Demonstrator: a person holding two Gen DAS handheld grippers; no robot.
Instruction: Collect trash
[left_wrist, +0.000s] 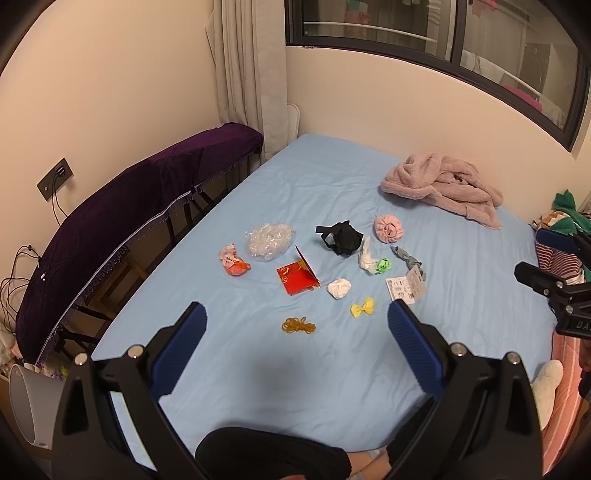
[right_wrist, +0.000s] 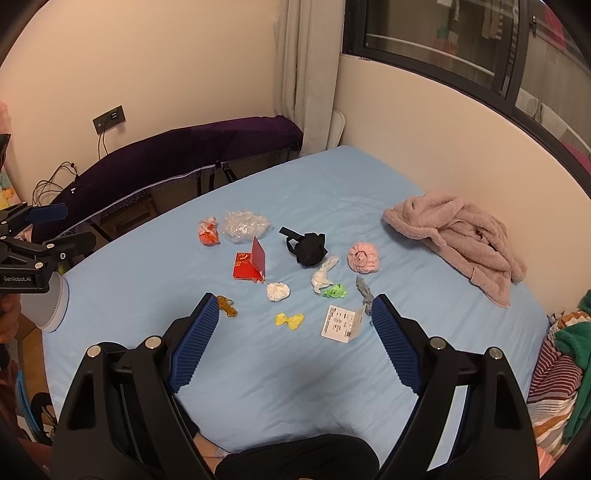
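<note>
Roughly 12 trash bits (left_wrist: 335, 288) on bed (left_wrist: 332, 369); 2 grippers (left_wrist: 295, 317) agape.

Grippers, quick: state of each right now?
Left gripper: open, holding nothing, above the light blue bedsheet.
Right gripper: open, holding nothing.

Left gripper (left_wrist: 297, 314): it is hovering with both blue-padded fingers (left_wrist: 181, 345) spread wide apart, nothing between them, no contact with any surface. Right gripper (right_wrist: 293, 304): it is likewise hanging in the air, its ribbed blue fingers (right_wrist: 195, 341) standing fully parted and gripping nothing. Both are pointing forward and downward, side by side; each is showing at the edge of the other's view. A dark-clothed leg (left_wrist: 273, 454) is lying beneath them.
</note>
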